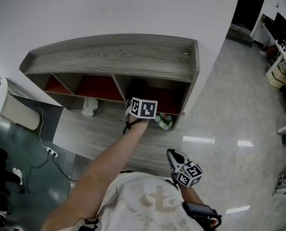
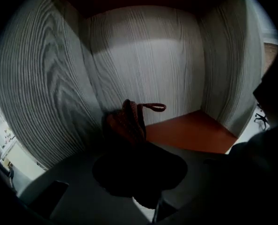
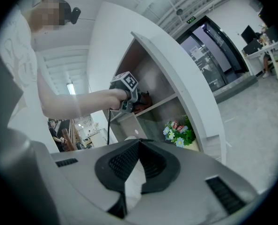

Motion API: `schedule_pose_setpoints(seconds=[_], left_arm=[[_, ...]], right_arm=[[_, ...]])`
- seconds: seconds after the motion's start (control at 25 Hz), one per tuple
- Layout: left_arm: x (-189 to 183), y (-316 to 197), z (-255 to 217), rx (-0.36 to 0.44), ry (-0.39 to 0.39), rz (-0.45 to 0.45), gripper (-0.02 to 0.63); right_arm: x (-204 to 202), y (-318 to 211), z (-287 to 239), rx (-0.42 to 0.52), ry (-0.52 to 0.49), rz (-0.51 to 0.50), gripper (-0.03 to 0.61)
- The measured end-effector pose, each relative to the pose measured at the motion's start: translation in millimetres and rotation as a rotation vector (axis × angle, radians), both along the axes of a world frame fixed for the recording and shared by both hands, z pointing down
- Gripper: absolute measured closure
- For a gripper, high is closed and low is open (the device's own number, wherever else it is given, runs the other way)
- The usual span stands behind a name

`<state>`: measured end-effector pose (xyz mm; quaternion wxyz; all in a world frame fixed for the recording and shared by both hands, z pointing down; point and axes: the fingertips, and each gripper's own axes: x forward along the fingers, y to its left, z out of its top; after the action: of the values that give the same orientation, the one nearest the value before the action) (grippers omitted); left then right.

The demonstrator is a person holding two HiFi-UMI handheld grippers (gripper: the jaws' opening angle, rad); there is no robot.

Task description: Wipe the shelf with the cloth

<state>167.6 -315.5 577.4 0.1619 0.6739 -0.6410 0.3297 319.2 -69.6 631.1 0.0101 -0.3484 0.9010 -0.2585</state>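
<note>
We see a grey wood-grain shelf standing against a white wall, its upper row split into compartments with red floors. Our left hand-held gripper reaches into the right-hand compartment of that shelf, with our bare forearm stretched out toward it. Its jaws are clenched on the cloth, a dark red-brown bundle that sticks out past the jaw tips. The cloth sits low in the compartment's rear left corner, where the back panel meets the left side wall, and it looks pressed against that corner, though we cannot be sure it touches. A small loop of the cloth curls off to the right, in front of the back panel. The red floor of the compartment lies open to the right of the cloth.

Our right hand-held gripper hangs well clear of the shelf, close to our body, with its jaws pressed together at the tips and nothing between them.

On the shelf's lower level, below the compartment we reach into, stands a small bunch of flowers. A white object lies farther left on that same level.
</note>
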Motion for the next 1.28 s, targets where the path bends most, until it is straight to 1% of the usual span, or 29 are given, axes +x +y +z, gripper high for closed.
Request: schedule_pose_setpoints(seconds=[0.12, 0.32, 0.64, 0.8, 1.0, 1.16, 1.28], left_arm=[[2, -3, 4, -0.009, 0.021, -0.008, 0.535], [10, -7, 5, -0.031, 0.106, 0.009, 0.537], [44, -9, 4, -0.041, 0.226, 0.109, 0.540], [53, -5, -1, -0.070, 0.262, 0.137, 0.540], [77, -3, -2, -0.101, 0.330, 0.217, 0.540], [95, -1, -3, -0.109, 0.374, 0.261, 0.538], [104, -1, -3, -0.119, 0.394, 0.286, 0.538]], right_arm=[[5, -3, 1, -0.002, -0.006, 0.007, 0.574], [8, -6, 3, -0.005, -0.010, 0.009, 0.574], [14, -10, 5, -0.010, -0.013, 0.019, 0.574], [15, -10, 7, -0.012, -0.015, 0.021, 0.574], [16, -9, 8, -0.013, -0.016, 0.024, 0.574], [20, -8, 7, -0.009, -0.015, 0.033, 0.574], [26, -7, 7, -0.010, -0.014, 0.045, 0.574]])
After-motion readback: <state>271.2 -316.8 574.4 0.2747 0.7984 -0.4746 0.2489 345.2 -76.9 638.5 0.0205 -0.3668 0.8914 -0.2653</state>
